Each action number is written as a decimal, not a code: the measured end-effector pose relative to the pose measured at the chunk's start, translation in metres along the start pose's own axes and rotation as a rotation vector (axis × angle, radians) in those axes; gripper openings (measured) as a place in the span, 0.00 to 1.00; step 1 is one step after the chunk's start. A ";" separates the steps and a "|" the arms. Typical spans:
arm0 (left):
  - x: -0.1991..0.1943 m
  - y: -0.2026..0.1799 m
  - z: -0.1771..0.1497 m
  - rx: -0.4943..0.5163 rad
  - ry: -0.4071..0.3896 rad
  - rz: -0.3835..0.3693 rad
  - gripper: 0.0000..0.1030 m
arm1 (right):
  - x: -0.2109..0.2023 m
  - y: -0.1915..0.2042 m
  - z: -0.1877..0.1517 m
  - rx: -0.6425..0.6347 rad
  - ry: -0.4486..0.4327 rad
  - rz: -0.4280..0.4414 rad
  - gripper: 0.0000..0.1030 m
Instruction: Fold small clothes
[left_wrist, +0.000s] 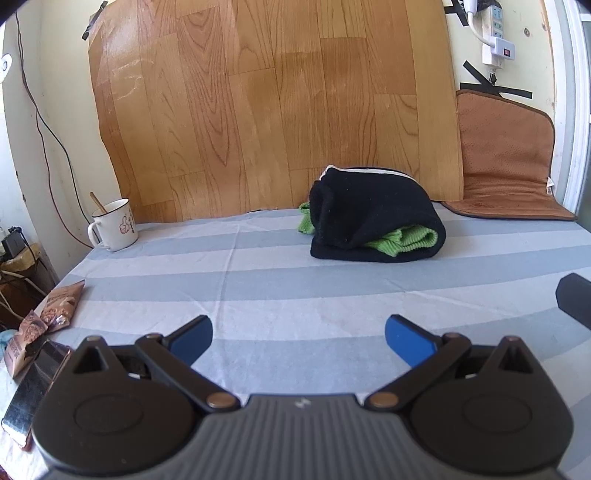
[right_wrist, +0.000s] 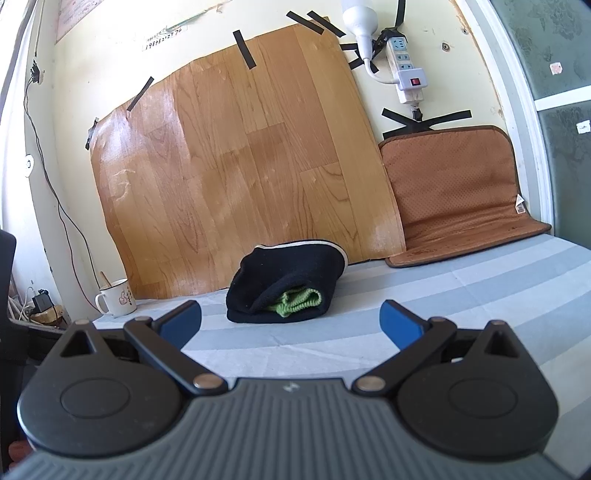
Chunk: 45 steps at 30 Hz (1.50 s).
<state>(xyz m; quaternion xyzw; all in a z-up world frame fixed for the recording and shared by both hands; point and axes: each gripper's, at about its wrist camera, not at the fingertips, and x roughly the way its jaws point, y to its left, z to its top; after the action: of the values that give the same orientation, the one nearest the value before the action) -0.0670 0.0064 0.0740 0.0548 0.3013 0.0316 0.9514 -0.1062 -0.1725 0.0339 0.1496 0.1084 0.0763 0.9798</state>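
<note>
A folded black garment (left_wrist: 373, 218) with a white edge and a green knitted piece (left_wrist: 402, 240) tucked inside lies on the striped sheet (left_wrist: 277, 288) near the back wall. It also shows in the right wrist view (right_wrist: 288, 280), with the green piece (right_wrist: 295, 302) poking out. My left gripper (left_wrist: 297, 338) is open and empty, well in front of the bundle. My right gripper (right_wrist: 290, 321) is open and empty, just in front of the bundle. Part of the right gripper (left_wrist: 574, 299) shows at the left view's right edge.
A white mug (left_wrist: 114, 227) with a stick stands at the back left, also in the right wrist view (right_wrist: 116, 297). Snack packets (left_wrist: 48, 317) lie at the left edge. A brown cushion (right_wrist: 454, 199) leans at the back right. A wood-grain panel (right_wrist: 240, 177) covers the wall.
</note>
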 end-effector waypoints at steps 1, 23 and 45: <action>0.000 0.000 -0.001 0.003 0.001 0.002 1.00 | 0.000 0.000 -0.001 0.000 0.001 0.000 1.00; 0.015 -0.011 -0.011 0.066 0.052 0.045 1.00 | 0.004 -0.003 -0.009 0.026 0.022 -0.008 1.00; 0.032 -0.039 -0.011 0.149 0.090 0.061 1.00 | 0.008 -0.026 -0.015 0.090 0.031 -0.022 1.00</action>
<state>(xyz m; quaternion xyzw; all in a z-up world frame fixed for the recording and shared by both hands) -0.0460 -0.0282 0.0415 0.1330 0.3433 0.0406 0.9289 -0.0995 -0.1917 0.0100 0.1914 0.1287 0.0628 0.9710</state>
